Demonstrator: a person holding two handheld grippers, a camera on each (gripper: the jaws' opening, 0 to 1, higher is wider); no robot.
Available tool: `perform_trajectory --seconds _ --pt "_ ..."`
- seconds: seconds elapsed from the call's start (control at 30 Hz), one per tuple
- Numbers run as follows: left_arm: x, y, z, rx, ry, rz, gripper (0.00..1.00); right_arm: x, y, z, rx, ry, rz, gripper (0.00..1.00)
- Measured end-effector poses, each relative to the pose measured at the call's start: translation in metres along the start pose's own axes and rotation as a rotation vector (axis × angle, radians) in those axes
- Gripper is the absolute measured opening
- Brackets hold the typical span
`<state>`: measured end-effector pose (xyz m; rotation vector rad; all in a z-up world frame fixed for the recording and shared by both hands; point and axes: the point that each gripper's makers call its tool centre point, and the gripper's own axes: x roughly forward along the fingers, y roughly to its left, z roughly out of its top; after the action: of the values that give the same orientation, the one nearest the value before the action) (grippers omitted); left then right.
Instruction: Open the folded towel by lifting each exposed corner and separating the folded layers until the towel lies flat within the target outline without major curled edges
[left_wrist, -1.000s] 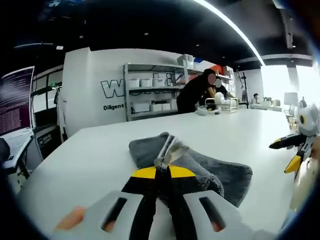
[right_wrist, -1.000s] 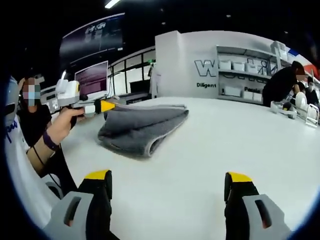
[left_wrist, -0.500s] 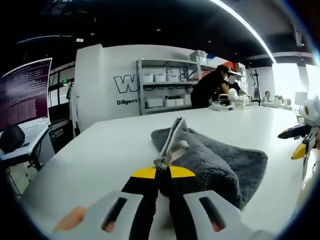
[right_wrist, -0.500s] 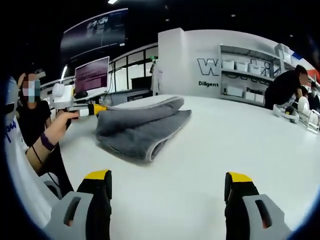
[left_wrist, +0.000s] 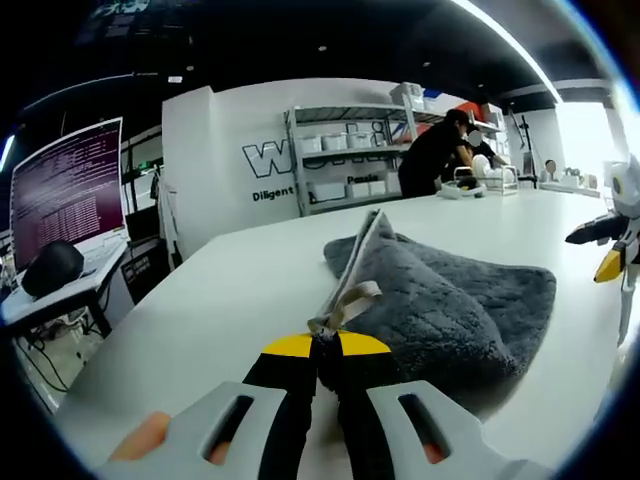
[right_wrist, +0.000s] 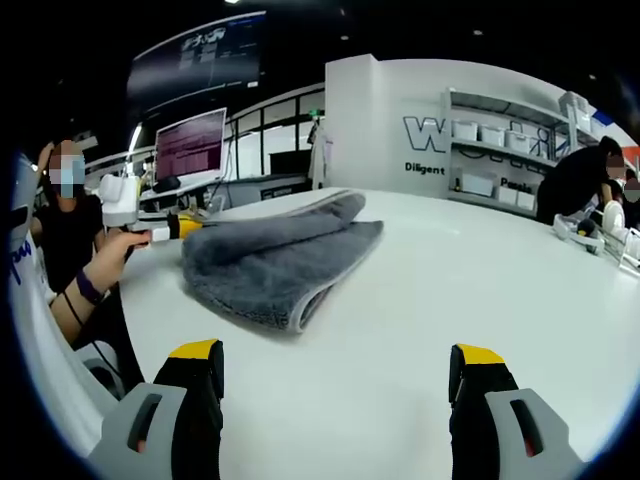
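left tongs (left_wrist: 322, 338) pinching towel (left_wrist: 450, 300) corner | right tongs (right_wrist: 335, 375) wide, over bare table (right_wrist: 420, 310) | shelves (left_wrist: 350, 160) behind

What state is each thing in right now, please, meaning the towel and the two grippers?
Grey towel: folded in layers on the white table, one hemmed corner raised.
Left gripper: jaws shut on the towel's corner hem.
Right gripper: jaws open, holding nothing, short of the towel.
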<state>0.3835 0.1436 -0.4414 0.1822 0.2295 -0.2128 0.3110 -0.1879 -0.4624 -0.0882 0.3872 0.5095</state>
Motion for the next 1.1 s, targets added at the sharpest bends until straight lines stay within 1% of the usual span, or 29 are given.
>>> perform_trajectory --seconds 0.17,0.27,0.53,0.73,0.9,1.0,1.1 --pt "-0.005 0.007 0.003 0.026 0.000 0.032 0.06 0.000 0.002 -0.001 0.001 0.003 0.002 0.95" --pt "-0.007 0.011 0.002 0.042 0.009 0.052 0.06 -0.002 0.001 -0.001 -0.004 0.003 0.001 0.95" --pt "-0.014 0.014 -0.006 0.102 0.042 0.091 0.06 -0.002 0.000 0.002 -0.009 -0.003 -0.002 0.95" --pt "-0.016 0.021 -0.017 0.142 0.094 0.128 0.06 0.001 0.005 0.001 0.001 -0.008 0.007 0.95" --pt "-0.017 0.022 -0.025 0.165 0.130 0.137 0.06 0.001 0.006 0.001 -0.004 -0.003 0.014 0.95" --pt "-0.016 0.021 -0.029 0.144 0.145 0.126 0.06 0.001 0.005 0.002 -0.006 -0.006 0.013 0.94" --pt "-0.015 0.022 -0.031 0.135 0.152 0.118 0.06 0.002 0.005 0.004 -0.008 -0.010 0.022 0.89"
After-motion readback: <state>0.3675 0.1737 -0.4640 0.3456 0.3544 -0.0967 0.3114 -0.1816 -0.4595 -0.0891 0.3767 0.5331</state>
